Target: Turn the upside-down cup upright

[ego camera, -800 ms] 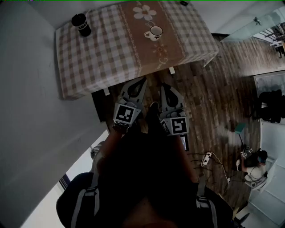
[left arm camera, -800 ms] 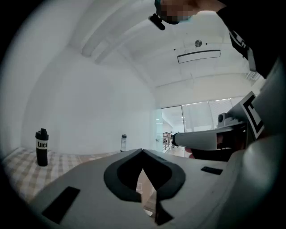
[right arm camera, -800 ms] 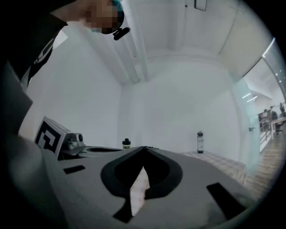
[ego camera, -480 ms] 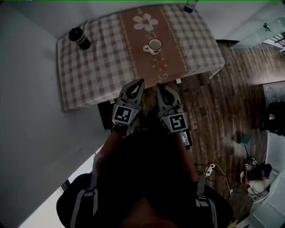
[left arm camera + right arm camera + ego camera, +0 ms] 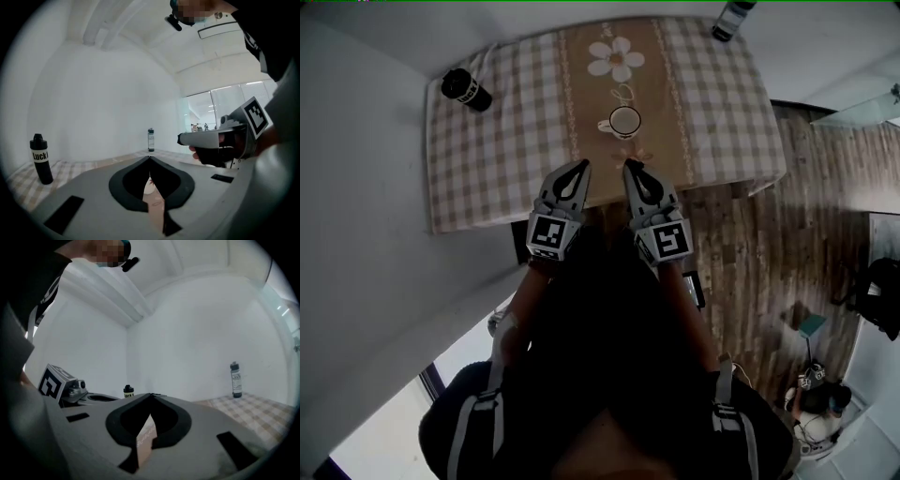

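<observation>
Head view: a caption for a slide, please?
Left gripper and right gripper, both shut, at a checked table, facing a cup.

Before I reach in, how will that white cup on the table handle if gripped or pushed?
The cup looks rigid and smooth, probably ceramic, so it is likely slippery to grip and breakable if dropped. It sits on a tablecloth, so a push may drag the cloth and tip the cup rather than slide it.

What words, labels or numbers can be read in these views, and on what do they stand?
"Luck": white print on the black bottle, cut off by the bottle's curve, so more may follow.
Label on the far bottle: too small to read.
Marker cube: a square pattern only, no words.
</observation>
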{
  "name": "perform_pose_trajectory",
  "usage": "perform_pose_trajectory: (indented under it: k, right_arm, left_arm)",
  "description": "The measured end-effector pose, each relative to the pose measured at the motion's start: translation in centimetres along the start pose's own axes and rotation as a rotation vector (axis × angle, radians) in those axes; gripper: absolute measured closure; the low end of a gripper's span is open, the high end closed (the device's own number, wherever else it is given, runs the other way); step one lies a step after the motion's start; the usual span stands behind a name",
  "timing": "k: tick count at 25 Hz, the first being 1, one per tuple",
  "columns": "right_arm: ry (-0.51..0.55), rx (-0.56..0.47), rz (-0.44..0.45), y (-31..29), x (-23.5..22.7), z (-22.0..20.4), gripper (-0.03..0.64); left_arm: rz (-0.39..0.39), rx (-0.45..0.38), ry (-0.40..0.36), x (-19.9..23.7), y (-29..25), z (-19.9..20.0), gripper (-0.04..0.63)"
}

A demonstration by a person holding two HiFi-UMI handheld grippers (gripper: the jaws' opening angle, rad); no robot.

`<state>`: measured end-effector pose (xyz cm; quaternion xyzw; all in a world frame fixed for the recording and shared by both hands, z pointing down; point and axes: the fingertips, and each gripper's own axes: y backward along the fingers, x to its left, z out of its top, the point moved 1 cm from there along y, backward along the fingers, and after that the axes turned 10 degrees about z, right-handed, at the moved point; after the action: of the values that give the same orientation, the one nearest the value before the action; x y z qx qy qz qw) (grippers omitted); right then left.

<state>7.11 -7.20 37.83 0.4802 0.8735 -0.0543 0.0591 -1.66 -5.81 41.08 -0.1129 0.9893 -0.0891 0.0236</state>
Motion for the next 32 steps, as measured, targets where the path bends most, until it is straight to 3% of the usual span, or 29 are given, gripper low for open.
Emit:
perform_pose_trajectory:
  k: [3,5,8,11,15,17,23,27,32]
  right_arm:
    - [-0.001,-0.004,-0.044,2.0,2.1,-3.1,0.612]
    - [-0.019,0.025,-0.063,2.6,1.9,-4.8,0.614]
    - [-0.031,0.055,-0.085,1.9,0.1,-5.3,0.612]
    - [-0.008,0.08,-0.075,0.4,-1.0,-5.0,0.612]
    - [0.04,0.125,-0.053,-1.1,-1.4,-4.8,0.612]
    - [0.042,0.143,-0.062,-1.8,-1.5,-5.3,0.612]
    - [0.092,0.152,-0.189,-3.6,-2.6,-6.0,0.612]
    - [0.117,0.17,-0.221,-4.0,-2.3,-6.5,0.612]
    - [0.175,0.183,-0.169,-6.6,-2.3,-7.0,0.612]
  left_arm:
    - [-0.036,0.009,-0.037,0.3,2.2,-3.1,0.58]
    - [-0.072,0.016,-0.051,0.2,2.4,-4.0,0.525]
    - [-0.104,0.029,-0.091,1.2,0.2,-5.9,0.517]
    - [-0.143,0.079,-0.058,2.2,-2.0,-6.5,0.514]
    - [-0.209,0.098,-0.086,3.0,-5.1,-8.2,0.514]
    - [-0.248,0.1,-0.097,3.1,-6.4,-9.0,0.478]
    - [-0.358,0.143,-0.108,2.4,-8.3,-11.3,0.454]
    - [-0.379,0.189,-0.107,1.5,-8.5,-12.9,0.452]
    - [-0.35,0.227,-0.137,2.0,-10.0,-14.0,0.442]
